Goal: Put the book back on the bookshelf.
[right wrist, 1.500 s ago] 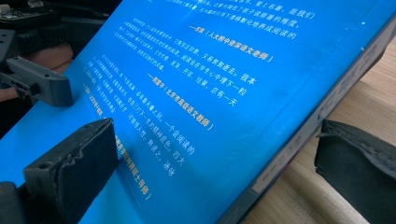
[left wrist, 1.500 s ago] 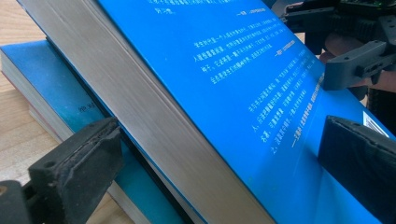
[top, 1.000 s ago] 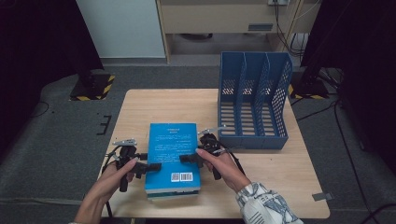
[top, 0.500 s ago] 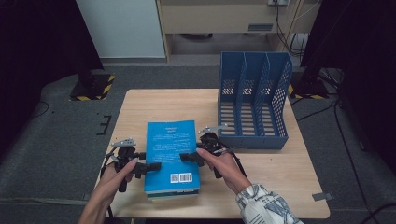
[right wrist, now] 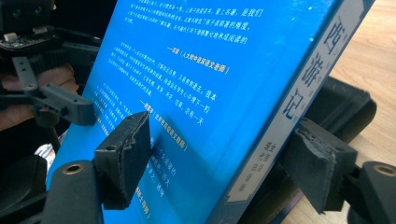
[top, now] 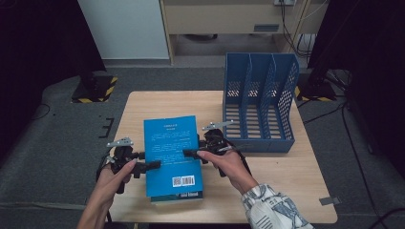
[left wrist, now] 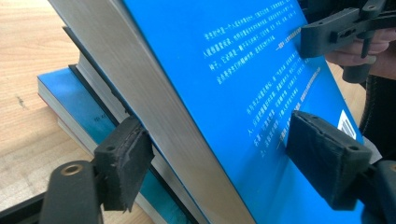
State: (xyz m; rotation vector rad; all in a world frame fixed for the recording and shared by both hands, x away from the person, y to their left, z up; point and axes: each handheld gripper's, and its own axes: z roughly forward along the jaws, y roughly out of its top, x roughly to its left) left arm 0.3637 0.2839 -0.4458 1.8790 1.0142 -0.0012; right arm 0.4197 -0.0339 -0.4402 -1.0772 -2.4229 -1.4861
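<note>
A blue book (top: pixel 172 150) with white print is held up off a stack of books (top: pixel 177 195) near the table's front edge. My left gripper (top: pixel 152 166) grips its left side and my right gripper (top: pixel 190 153) its right side. Both pairs of jaws have just been closing with the book between them. In the left gripper view the pads (left wrist: pixel 125 163) press on the page edge and cover of the book (left wrist: pixel 243 70). In the right gripper view the pads (right wrist: pixel 125 156) clamp the cover and spine of the book (right wrist: pixel 196 70), which is tilted.
A blue three-slot file rack (top: pixel 260 102) stands at the back right of the wooden table (top: pixel 286 181), close to my right hand. The lower books (left wrist: pixel 70 100) lie flat under the lifted one. Dark floor surrounds the table.
Both grippers have closed onto the sides of the top blue book and risen with it. It now sits a little above the stack, whose front edge shows beneath it.
</note>
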